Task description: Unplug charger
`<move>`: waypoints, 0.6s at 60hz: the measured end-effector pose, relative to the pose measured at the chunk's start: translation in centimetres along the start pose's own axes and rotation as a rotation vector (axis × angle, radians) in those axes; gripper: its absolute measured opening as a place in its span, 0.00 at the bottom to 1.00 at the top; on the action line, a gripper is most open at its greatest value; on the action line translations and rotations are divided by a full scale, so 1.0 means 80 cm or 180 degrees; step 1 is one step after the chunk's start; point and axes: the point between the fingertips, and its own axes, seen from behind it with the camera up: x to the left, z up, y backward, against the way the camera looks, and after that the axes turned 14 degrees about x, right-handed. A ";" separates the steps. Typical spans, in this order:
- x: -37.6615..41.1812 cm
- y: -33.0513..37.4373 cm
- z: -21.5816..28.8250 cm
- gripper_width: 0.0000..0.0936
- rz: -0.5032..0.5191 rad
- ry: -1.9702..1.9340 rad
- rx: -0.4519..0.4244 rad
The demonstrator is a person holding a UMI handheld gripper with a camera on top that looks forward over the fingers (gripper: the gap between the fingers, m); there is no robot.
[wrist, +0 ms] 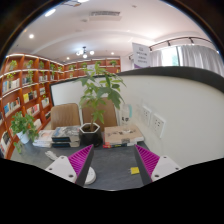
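Gripper view. The gripper (110,160) is spread wide, its two fingers carrying magenta pads (80,157) with nothing between them; they hang above a grey table (112,168). A small yellow object (134,171) lies on the table between the fingers, nearer the right one, and a pale rounded object (90,175) sits just by the left finger.

Beyond the fingers stand a potted plant (97,100) in a dark pot, a patterned box (122,135) to its right, and stacked items (64,135) to its left. Two chairs (66,114) stand behind the table, with bookshelves (28,85) along the far wall.

The wall outlet panel (153,121) on the white partition (185,115) is the likeliest site of the charger; no charger or cable can be made out there.

Risk, as judged: the target is well apart and off to the right, so an approach could clip the plant's leaves or the box, or close on the wrong fitting.
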 end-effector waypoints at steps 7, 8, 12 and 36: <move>0.078 0.066 -0.024 0.87 0.0166 0.0176 -0.0080; 0.087 0.076 -0.027 0.87 0.0182 0.0197 -0.0064; 0.126 0.100 -0.054 0.87 0.0241 0.0270 -0.0015; 0.299 0.200 -0.215 0.87 0.0769 0.0580 0.0419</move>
